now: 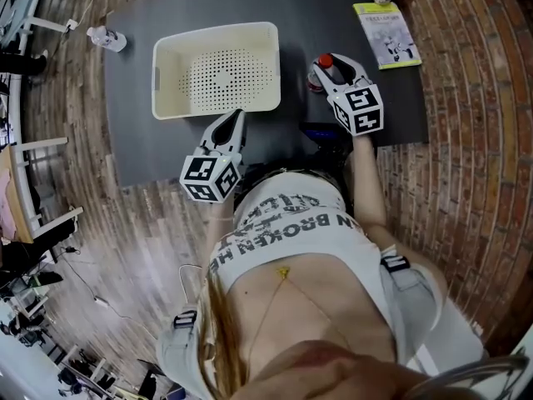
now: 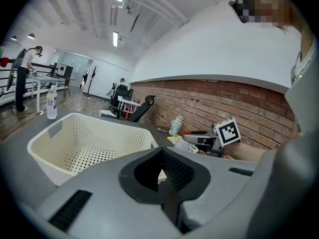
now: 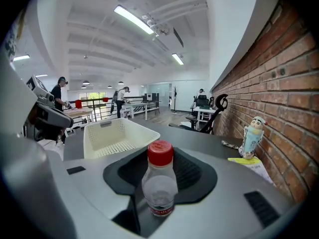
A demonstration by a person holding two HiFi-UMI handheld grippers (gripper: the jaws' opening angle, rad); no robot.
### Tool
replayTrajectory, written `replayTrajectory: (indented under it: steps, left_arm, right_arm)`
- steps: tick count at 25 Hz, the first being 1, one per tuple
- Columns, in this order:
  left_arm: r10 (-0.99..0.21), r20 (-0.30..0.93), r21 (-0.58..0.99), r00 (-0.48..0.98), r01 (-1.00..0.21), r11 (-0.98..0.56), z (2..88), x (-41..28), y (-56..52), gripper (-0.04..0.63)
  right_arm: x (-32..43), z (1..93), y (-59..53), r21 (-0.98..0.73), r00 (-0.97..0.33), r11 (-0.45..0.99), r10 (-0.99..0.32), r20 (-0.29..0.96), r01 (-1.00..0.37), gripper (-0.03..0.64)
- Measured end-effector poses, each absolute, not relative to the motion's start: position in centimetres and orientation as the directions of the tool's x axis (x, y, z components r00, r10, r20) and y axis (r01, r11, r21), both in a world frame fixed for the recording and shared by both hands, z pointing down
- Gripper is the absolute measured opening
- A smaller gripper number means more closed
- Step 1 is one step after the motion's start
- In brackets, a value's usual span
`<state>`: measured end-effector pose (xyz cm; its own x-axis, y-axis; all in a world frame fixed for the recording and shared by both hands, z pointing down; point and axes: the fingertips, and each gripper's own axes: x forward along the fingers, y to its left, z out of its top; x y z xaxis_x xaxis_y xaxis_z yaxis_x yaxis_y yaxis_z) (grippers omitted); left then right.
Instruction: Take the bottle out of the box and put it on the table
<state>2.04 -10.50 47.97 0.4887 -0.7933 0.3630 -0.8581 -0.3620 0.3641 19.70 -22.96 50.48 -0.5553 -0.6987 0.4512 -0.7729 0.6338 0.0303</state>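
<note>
Right gripper (image 1: pixel 331 72) grips the small clear red-capped plastic bottle (image 3: pixel 159 185) upright over the dark table (image 1: pixel 350 15), outside the cream perforated box (image 1: pixel 166 73), left gripper (image 1: pixel 235 119) closed and empty; an early release could topple it

Brick wall (image 1: pixel 475 140) ran at 3 o'clock, wood floor (image 1: pixel 75 98) at 9, strip lights (image 3: pixel 133 20) overhead at 12, white desks (image 3: pixel 135 106) & office chair (image 3: pixel 218 106) in bkgd.
</note>
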Motion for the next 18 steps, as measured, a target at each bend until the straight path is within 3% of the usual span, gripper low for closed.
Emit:
replayTrajectory:
  steps: [18]
  left_arm:
    - [-0.772,0.354,0.401,0.527,-0.832,-0.384,48.57,2.6,-10.41,0.005]
  right_arm:
    - [20.53,50.84,-22.12,0.001,-0.563,0.609,-0.734,0.38,-0.793,0.154]
